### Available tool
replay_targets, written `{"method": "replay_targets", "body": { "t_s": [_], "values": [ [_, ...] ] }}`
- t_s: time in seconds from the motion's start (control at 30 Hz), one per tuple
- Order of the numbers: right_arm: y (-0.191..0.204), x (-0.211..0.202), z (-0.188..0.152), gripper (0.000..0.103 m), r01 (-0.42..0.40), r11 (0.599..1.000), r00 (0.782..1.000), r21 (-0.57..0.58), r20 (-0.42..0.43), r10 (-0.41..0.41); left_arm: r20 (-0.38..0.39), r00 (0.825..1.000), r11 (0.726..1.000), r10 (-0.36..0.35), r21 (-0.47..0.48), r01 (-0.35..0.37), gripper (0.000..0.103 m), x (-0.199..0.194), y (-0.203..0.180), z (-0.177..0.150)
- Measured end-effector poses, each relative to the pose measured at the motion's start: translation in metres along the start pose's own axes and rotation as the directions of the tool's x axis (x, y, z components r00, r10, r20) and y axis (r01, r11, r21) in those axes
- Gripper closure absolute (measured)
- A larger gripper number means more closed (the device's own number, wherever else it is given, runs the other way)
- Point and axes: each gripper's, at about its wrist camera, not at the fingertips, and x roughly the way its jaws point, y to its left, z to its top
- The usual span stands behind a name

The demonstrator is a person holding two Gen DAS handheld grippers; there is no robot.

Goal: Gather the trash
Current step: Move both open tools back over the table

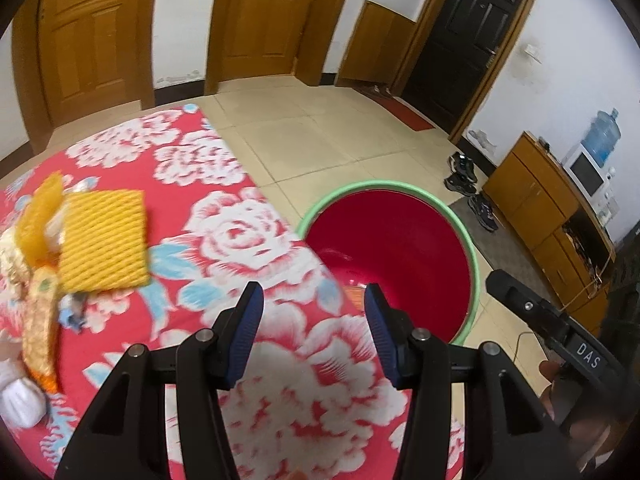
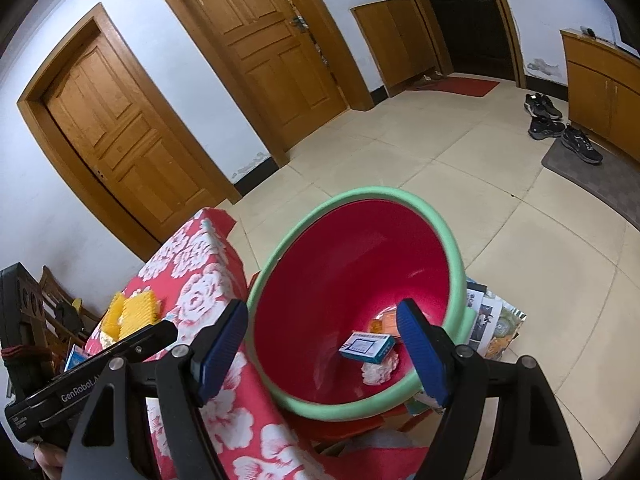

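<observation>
Red bucket [image 2: 352, 280], green-rimmed: right of floral-clothed table [image 1: 240, 232]; holds blue-white box [image 2: 366, 347], crumpled white paper [image 2: 378, 370], an orange item half hidden. Yellow foam nets [image 1: 102, 242] and wrappers: table's far left, blurred. Left gripper [image 1: 314, 320]: fingers spread, empty. Right gripper [image 2: 320, 344]: fingers spread, empty, over bucket. Shoes [image 2: 560, 124]: far right, by the cabinet.

A table draped in a red cloth with white peony flowers [image 1: 240, 236] carries a heap of rubbish at its left side: a yellow foam-net fruit sleeve [image 1: 104, 240], an orange wrapper [image 1: 40, 216], a gold patterned packet [image 1: 40, 328] and a white crumpled wad [image 1: 18, 396]. The beige tiled floor [image 2: 440, 152] holds a red bucket with a green rim [image 2: 454, 248] just beside the table.
</observation>
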Motion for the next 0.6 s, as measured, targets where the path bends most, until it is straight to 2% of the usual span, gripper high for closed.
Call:
{"method": "replay_targets", "body": {
  "t_s": [0.6],
  "values": [
    [0.045, 0.000, -0.022, 0.024, -0.070, 0.996, 0.996, -0.061, -0.058, 0.067, 0.038, 0.992, 0.982, 0.122, -0.150, -0.115, 0.051, -0.051, 0.073, -0.023]
  ]
}}
